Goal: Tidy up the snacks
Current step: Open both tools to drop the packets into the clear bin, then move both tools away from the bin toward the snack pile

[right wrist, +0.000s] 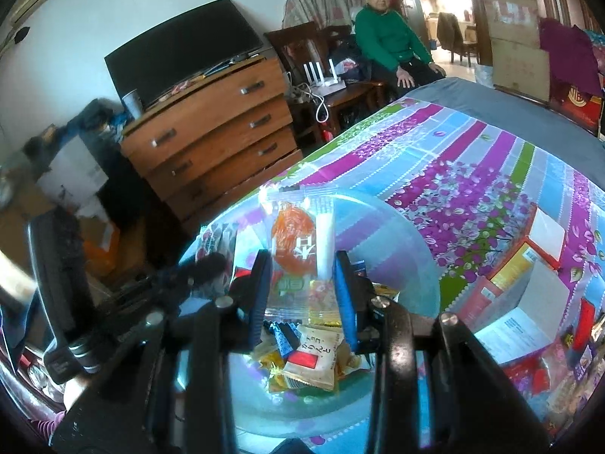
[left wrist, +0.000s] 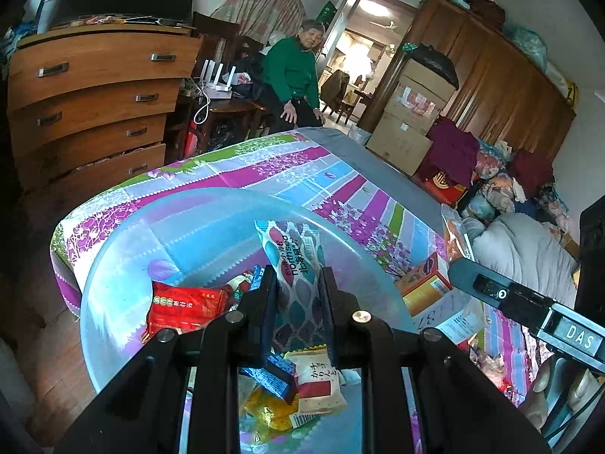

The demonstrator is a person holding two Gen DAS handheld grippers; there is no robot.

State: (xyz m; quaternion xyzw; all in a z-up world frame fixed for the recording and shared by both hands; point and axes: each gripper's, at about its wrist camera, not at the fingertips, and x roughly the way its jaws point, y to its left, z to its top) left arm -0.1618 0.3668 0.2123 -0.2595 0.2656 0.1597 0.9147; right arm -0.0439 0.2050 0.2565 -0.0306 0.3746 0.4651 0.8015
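Observation:
My left gripper is shut on a white snack packet with teal and purple leaf shapes, held upright over a clear plastic bowl. Several snacks lie in the bowl, among them a red packet and a white cracker packet. My right gripper is shut on a clear packet with an orange snack inside, above the same bowl. The white cracker packet lies below it. The right gripper's body shows at the right edge of the left wrist view.
The bowl sits on a bed with a purple, blue and green patterned cover. Orange and red boxes and loose packets lie to the right. A wooden chest of drawers stands left of the bed. A person in a green top sits beyond.

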